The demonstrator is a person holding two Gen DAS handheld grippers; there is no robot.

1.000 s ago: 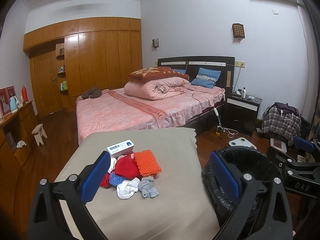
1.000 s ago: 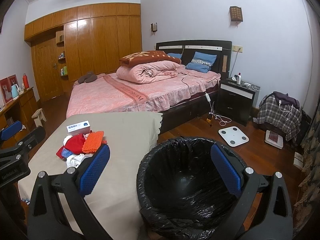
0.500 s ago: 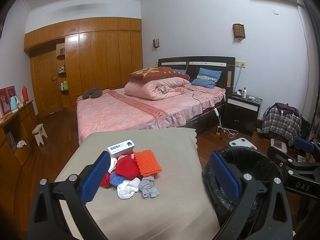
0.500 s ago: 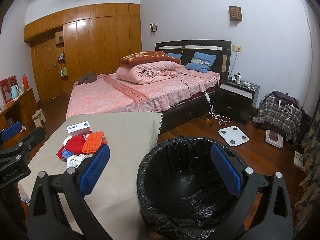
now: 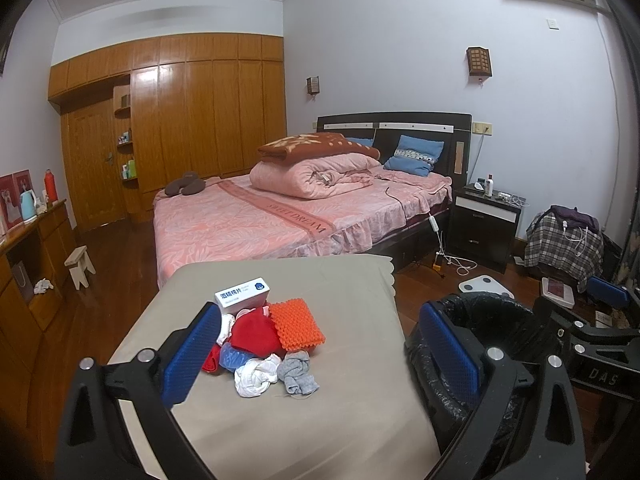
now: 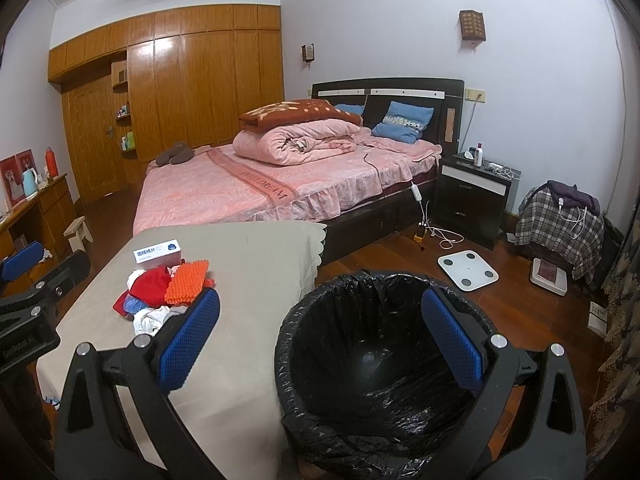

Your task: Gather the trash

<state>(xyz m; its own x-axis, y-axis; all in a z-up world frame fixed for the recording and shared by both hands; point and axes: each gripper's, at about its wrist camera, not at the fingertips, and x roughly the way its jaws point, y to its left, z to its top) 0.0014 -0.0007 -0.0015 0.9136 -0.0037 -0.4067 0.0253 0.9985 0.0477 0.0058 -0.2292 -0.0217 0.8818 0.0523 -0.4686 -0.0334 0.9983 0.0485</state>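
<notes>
Trash pile (image 5: 264,344): lower centre of frame, on cloth-covered bench (image 5: 320,420). Lined bin (image 6: 376,364): lower right, just beside bench. Left tongs (image 5: 320,356): spread wide, empty. Right tongs (image 6: 320,340): spread wide, empty, over bin.

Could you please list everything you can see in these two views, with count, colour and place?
Trash pile: one heap, red, orange, white and grey, on the table
Box: one, white, behind the pile
Table: one, beige cloth, in front of the bed
Trash bin: one, black liner, on the floor right of the table
Bed: one, pink cover, by the far wall
Nightstand: one, black, right of the bed
Scale: one, white, on the floor
Wardrobe: one, brown wood, far wall
Left claw: one, black with blue pads, open, above the table
Right claw: one, same colours, open, above the bin
</notes>
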